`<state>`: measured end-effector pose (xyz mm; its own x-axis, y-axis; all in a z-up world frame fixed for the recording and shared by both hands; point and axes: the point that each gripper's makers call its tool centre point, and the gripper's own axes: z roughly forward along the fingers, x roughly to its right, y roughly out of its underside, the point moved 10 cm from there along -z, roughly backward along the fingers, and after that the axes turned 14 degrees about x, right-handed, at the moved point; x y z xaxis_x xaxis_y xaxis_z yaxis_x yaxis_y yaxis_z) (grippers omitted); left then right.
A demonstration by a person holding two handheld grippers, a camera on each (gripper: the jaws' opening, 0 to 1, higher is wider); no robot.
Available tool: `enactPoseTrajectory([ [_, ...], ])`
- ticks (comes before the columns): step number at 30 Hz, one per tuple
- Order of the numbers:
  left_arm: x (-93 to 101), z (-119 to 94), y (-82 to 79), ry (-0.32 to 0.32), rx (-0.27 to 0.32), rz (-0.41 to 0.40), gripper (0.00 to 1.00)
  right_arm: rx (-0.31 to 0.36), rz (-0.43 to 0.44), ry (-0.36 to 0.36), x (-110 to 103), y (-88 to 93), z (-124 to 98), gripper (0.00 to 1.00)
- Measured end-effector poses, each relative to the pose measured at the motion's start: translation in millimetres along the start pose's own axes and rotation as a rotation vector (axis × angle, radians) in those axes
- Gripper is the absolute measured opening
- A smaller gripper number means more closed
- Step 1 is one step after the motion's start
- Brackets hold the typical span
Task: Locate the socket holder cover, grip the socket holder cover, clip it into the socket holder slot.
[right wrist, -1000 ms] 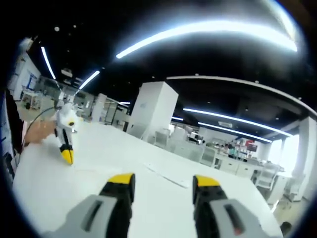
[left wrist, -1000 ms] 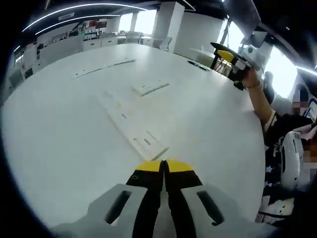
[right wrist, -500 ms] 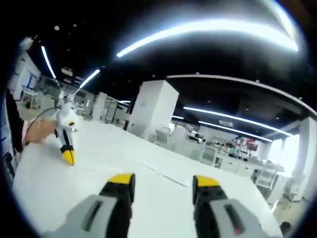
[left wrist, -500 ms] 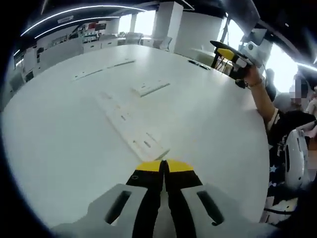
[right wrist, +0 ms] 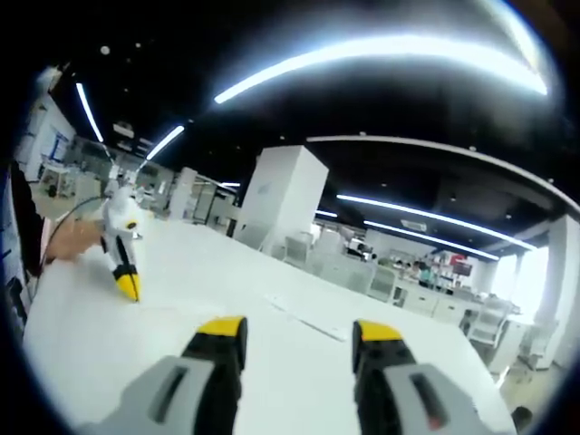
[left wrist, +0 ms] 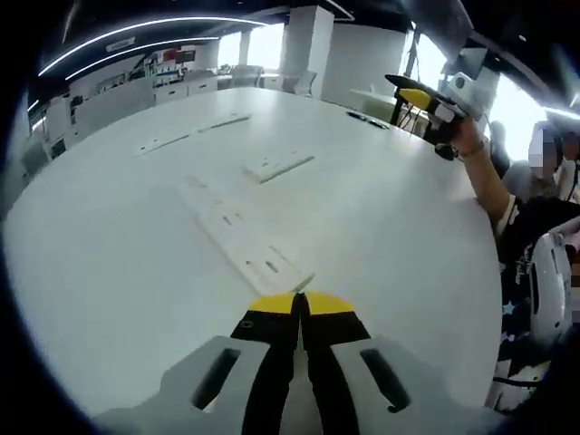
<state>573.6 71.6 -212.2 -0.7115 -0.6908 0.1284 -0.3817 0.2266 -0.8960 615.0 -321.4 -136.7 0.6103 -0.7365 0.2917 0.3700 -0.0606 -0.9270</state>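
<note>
Task looks barely begun, judging from how things lie: nothing is gripped and no cover is clipped in as far as I can tell. In the left gripper view a long white strip, likely the socket holder (left wrist: 243, 243), lies flat on the white table (left wrist: 109, 272), running away from the jaws, its near end just ahead of the yellow tips. A smaller flat white piece (left wrist: 277, 165), possibly the socket holder cover, lies apart from it, farther up the table and a little to the right; which piece is which I cannot settle at this blur. More thin white strips (left wrist: 190, 133) lie well beyond, near the far edge. Left gripper (left wrist: 300, 304) is low over the table, pointed along the strip, jaws closed together on nothing, yellow tips touching. Right gripper (left wrist: 426, 101) shows at upper right of that view, held up off the table at its far side by a hand (left wrist: 468, 136), forearm trailing down toward the person. In the right gripper view its own jaws (right wrist: 301, 332) stand parted, empty, aimed nearly level across the table toward the room; the left gripper (right wrist: 122, 272) shows at left there, tips down near the surface. All left to do: pick out the cover, grip it, press it into the slot.
</note>
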Motion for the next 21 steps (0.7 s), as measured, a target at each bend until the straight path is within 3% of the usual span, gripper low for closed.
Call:
enactPoseTrajectory([
  [21,-3.3,4.6,-0.6,-0.039,0.028,0.014,0.03,-0.017,0.002,-0.007,-0.5,1.9,-1.6,0.48],
])
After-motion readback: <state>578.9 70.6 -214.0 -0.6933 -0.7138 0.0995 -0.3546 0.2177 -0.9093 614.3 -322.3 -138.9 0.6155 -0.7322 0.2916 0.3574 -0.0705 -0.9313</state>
